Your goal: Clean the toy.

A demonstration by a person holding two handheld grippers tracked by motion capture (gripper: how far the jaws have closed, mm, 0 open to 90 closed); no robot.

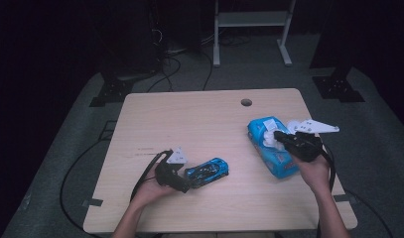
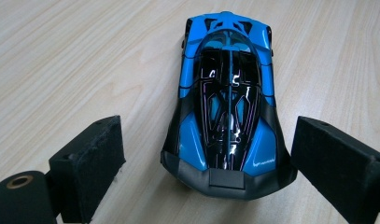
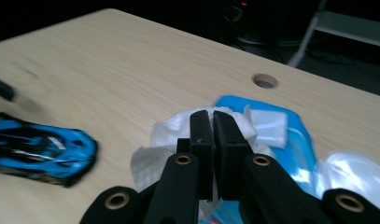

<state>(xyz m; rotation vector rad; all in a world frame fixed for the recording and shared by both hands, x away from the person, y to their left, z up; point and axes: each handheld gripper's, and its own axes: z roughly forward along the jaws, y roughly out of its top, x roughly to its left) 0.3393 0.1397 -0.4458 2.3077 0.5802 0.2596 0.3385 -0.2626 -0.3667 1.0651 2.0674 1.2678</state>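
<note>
White wipe point(image 3: 166, 140) pinched in right gripper point(image 3: 212, 122) fingers; left gripper point(image 2: 204, 154) fingers wide, flanking toy car point(image 2: 227, 98).

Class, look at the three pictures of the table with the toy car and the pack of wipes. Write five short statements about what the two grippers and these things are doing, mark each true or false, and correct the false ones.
1. The left gripper has its jaws apart on either side of the car. True.
2. The car is red. False: it is blue and black.
3. The right gripper is shut on a wipe. True.
4. The pack lies on the floor. False: it lies on the table.
5. The car is upside down. False: it sits upright, roof up.
</note>
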